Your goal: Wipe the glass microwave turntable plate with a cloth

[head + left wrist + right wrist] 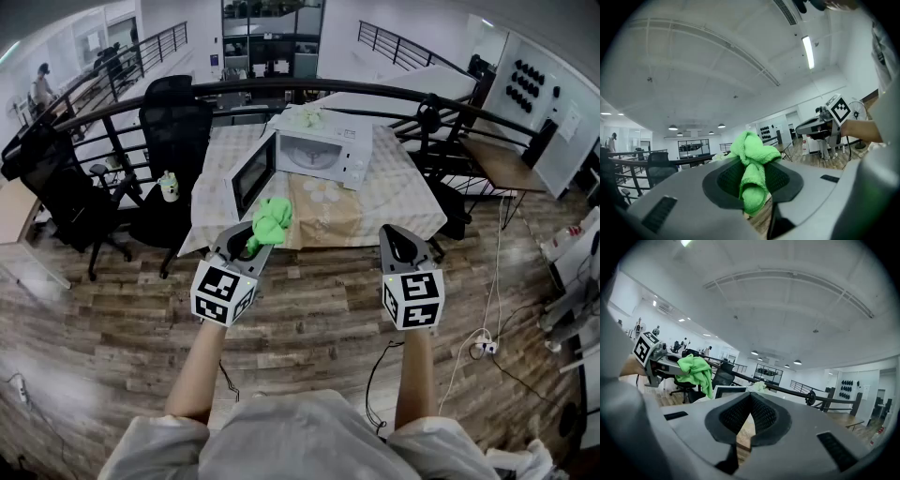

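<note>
A white microwave stands on the patterned table with its door swung open to the left. A pale round shape in its cavity may be the glass plate; I cannot tell for sure. My left gripper is shut on a bright green cloth and is held short of the table's near edge. To its right, at the same height, my right gripper is shut with nothing in it. The green cloth also shows in the right gripper view.
A second greenish cloth lies on top of the microwave. Black office chairs and a cup stand left of the table. A curved railing runs behind it. A wooden desk is at right; cables lie on the floor.
</note>
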The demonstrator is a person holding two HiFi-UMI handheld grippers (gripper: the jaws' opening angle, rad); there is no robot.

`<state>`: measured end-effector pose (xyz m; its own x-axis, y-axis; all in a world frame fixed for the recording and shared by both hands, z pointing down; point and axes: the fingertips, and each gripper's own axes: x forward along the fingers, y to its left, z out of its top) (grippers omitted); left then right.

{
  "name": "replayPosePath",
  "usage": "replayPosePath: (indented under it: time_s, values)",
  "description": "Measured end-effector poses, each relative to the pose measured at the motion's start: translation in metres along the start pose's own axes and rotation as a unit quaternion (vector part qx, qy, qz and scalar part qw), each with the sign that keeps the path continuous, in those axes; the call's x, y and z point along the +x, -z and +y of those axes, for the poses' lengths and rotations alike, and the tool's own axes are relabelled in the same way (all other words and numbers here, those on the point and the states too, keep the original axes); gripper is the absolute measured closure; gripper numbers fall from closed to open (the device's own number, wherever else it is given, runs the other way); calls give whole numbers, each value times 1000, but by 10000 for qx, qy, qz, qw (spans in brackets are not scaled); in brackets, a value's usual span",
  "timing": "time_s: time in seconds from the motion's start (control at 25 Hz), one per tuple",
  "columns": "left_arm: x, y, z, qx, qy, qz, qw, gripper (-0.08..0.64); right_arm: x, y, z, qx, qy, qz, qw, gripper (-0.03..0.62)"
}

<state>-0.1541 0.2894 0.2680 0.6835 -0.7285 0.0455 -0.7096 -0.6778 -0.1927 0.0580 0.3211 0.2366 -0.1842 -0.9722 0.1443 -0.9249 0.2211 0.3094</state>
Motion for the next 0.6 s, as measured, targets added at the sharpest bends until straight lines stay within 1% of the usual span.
replayPosePath:
  time_s: [0.24, 0.36, 0.52, 0.6]
  values:
    - [11, 2, -12, 88, -52, -17, 9999, 447, 1, 4, -14, -13, -90, -100, 9999, 578]
    - [20, 5, -19, 145, -122, 103, 9998, 446, 3, 9, -21, -54, -231, -185, 9995, 578]
    - [30, 7, -25, 15, -272, 218, 9994, 448, 8, 20, -33, -137, -385, -197, 9990, 577]
    - [37, 10, -29, 15, -335, 293, 9990, 448, 11, 28, -41, -61, -439, -190, 9988, 577]
